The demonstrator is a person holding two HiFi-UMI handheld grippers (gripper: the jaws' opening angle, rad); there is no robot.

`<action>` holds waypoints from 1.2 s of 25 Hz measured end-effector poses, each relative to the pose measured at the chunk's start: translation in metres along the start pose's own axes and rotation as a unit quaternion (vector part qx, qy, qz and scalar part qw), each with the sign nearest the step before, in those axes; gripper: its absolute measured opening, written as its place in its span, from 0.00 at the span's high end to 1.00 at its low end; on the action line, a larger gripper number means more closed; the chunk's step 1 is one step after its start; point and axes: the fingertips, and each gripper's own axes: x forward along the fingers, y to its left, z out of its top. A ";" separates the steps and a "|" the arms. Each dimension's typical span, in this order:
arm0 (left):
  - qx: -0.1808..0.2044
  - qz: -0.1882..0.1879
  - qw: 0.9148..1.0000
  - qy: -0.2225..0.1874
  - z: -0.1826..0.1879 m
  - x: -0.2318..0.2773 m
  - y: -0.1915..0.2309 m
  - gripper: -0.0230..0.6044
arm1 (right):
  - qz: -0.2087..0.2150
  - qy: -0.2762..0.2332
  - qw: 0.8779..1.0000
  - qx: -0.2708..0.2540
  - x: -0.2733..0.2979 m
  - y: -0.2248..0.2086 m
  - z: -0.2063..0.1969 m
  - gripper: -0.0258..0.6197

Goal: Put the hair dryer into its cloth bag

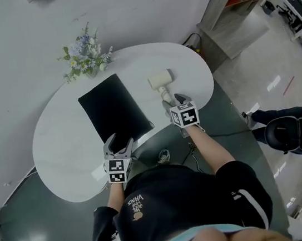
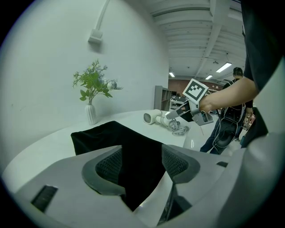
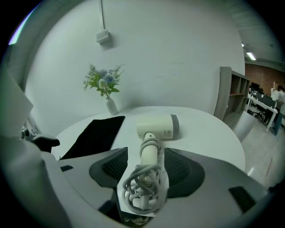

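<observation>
Nearest: both forearms reach out over the near edge of the white table [image 1: 58, 142].

Left gripper [image 1: 119, 144] sits at the near corner of the cloth bag [image 1: 113, 111]. In the left gripper view its jaws are spread. The corner of the black fabric lies between the pads [image 2: 109, 165], but they are not clamped on it. Judgement: it is placed there to pinch the edge and lift or open the bag — which edge is the mouth I cannot tell.

Right gripper [image 1: 173, 101] is lined up along the handle of the hair dryer [image 1: 160, 80]. In the right gripper view the jaws are apart and straddle the handle, with a gap showing on each side. The coiled cord [image 3: 142, 187] is bundled round the handle's lower end, also between the jaws. Judgement: the handle is the narrow part that can be gripped, and closing there would trap the cord too, so it would not trail.

The dryer lies flat on the table near the bag's right edge, barrel away from the person, not touching the bag. The bag lies flat and looks empty. Nothing is inserted yet — the task reads as being at the grasp stage.

Beyond: a vase of flowers [image 1: 85, 56] stands at the far table edge, apart from the bag and dryer. Farther off, a shelf unit [image 1: 233, 12] stands on the floor by the wall.
</observation>
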 end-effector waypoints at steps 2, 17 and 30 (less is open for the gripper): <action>0.003 -0.005 1.000 0.000 0.002 0.000 0.003 0.52 | -0.002 0.019 1.000 -0.004 0.010 -0.001 0.000 0.60; 0.041 -0.046 0.998 0.016 -0.005 -0.022 0.045 0.51 | -0.044 0.146 0.988 -0.024 0.064 0.001 -0.021 0.60; 0.159 -0.123 0.975 0.092 -0.052 -0.020 0.019 0.49 | -0.055 0.173 0.983 -0.016 0.069 -0.004 -0.023 0.61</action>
